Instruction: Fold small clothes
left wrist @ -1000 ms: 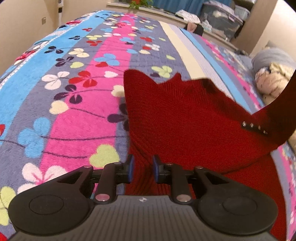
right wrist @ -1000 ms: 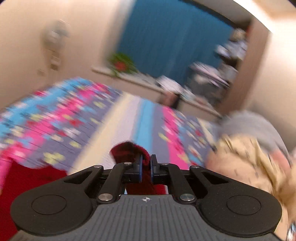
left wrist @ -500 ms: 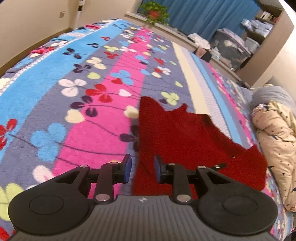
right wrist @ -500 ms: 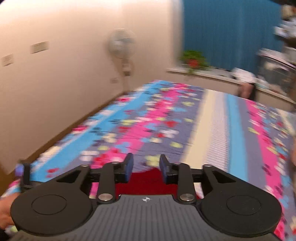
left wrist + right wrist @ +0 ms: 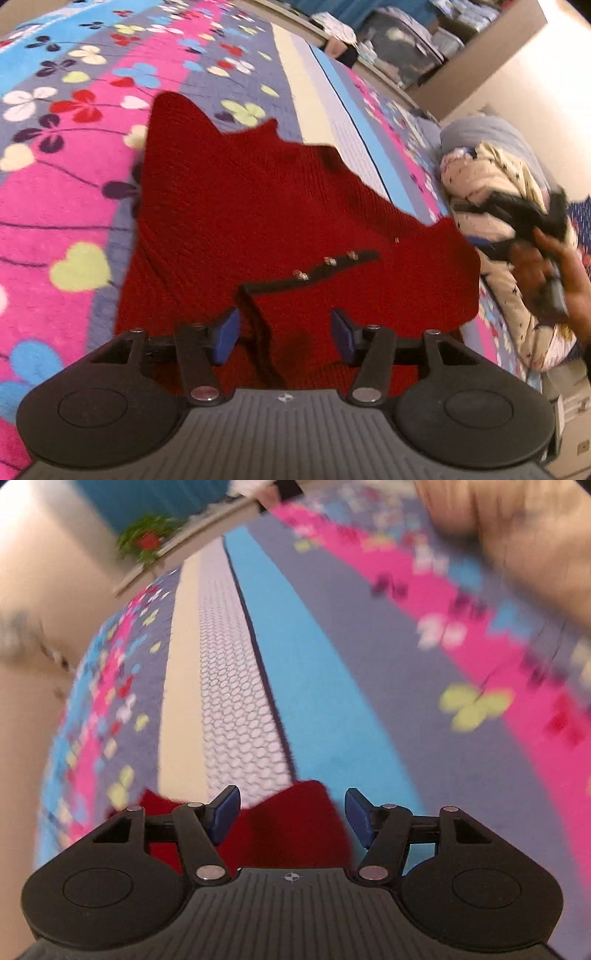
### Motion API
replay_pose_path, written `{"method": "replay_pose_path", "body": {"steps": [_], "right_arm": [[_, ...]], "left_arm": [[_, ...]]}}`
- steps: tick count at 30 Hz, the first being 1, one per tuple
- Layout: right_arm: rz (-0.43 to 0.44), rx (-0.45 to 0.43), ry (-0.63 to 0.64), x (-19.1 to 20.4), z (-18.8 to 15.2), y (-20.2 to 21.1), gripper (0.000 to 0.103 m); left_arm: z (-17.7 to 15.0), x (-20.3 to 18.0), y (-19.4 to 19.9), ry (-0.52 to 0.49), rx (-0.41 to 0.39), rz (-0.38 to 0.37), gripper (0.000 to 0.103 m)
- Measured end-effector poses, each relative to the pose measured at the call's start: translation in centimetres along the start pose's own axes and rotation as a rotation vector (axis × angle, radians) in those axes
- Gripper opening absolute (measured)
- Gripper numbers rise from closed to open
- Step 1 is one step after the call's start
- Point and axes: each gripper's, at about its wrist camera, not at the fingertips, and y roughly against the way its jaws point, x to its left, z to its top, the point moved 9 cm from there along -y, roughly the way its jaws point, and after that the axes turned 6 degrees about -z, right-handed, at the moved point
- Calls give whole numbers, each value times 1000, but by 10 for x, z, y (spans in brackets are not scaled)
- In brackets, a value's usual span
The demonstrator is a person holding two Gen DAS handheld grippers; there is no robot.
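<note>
Red knitted sweater [image 5: 280, 221] lies flat on the flower-patterned bedspread [image 5: 74, 177]; left tongs [image 5: 284, 330] and right tongs [image 5: 291, 816] have just been opening over it, gripping nothing.

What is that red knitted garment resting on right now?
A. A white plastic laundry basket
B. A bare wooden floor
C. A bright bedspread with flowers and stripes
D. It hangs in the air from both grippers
C: the red knitted garment lies spread on the flowered, striped bedspread, and the left gripper stands open over it, its pads clear of the cloth.
</note>
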Motion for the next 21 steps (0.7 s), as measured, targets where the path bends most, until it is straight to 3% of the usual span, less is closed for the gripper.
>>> {"method": "replay_pose_path", "body": {"steps": [1, 5, 7, 8, 10, 11, 12, 14, 16, 18, 19, 21], "right_arm": [[6, 29, -28, -1, 0, -15, 65], [-112, 122, -59, -11, -4, -59, 64], [-123, 181, -29, -5, -11, -66, 59], [-107, 196, 4, 3, -15, -67, 46], [-105, 182, 93, 17, -16, -61, 20], [-126, 154, 156, 24, -15, -54, 16], [-155, 95, 239, 31, -11, -44, 14], [-260, -208, 341, 44, 12, -1, 13], [-305, -436, 376, 56, 10, 41, 13], [-424, -511, 490, 60, -1, 43, 15], [-450, -509, 521, 60, -5, 38, 16], [-483, -448, 484, 48, -8, 30, 39]], "left_arm": [[-3, -1, -2, -18, 2, 7, 59], [-7, -8, -9, -80, 11, 26, 59], [-10, -10, -11, -114, 10, 43, 58], [-9, -10, -10, -134, 8, 58, 54], [-10, -11, -10, -189, -1, 105, 33], [-9, -10, -9, -209, -8, 129, 13], [-7, -9, -8, -216, -12, 133, 7], [-3, -12, -2, -205, -26, 87, 5], [5, -19, 8, -228, -81, 92, 4], [14, -22, 19, -239, -138, 99, 4], [20, -19, 25, -217, -162, 97, 4], [31, -3, 36, -168, -198, 125, 4]]}}
